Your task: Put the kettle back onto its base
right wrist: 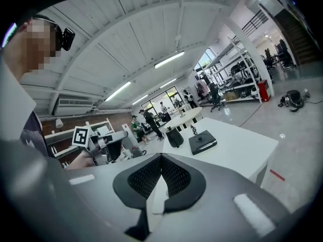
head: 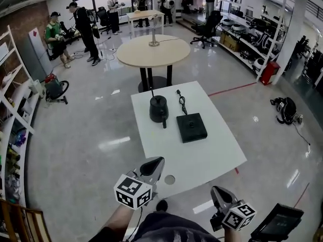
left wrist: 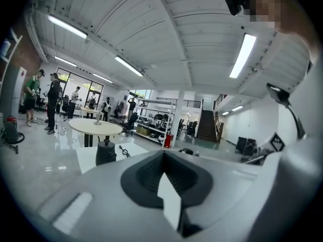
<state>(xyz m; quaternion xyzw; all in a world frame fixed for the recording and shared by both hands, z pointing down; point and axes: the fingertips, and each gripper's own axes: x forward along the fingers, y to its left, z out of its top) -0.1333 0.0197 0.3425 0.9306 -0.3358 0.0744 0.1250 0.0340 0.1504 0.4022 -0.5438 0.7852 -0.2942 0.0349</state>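
Item: white tabletop (head: 212,160), rectangular, set on a glossy grey floor (head: 91,150), with a small round hole (head: 169,179) near its front edge. Upon it: one black kettle (head: 158,109), upright, thin spout raised toward the far side and handle turned toward the near side, placed on the bare tabletop at the far left part. One black square base (head: 191,127) is laid flat just beside the kettle, to its right and slightly nearer, and nothing is carried on it. One black power cord (head: 181,101) is bundled beyond the base. Left hand-held gripper (head: 157,161): held low before the near left part of the tabletop, pointed forward and a little downward toward the kettle, marker cube (head: 133,190) at the rear, a bare forearm (head: 118,221) seen behind it. Its jaws are pressed fully together and nothing is held. Right hand-held gripper (head: 216,189): held lower and to the right, short of the tabletop's near edge and over the floor, likewise pointed forward and slightly downward. Its jaws are seen meeting at the tips, and nothing is grasped. Both are kept well apart from the kettle and the base. Background: a round beige table (head: 153,49) behind the tabletop, shelving along both walls, and several persons (head: 83,26) standing at the far end of the room.
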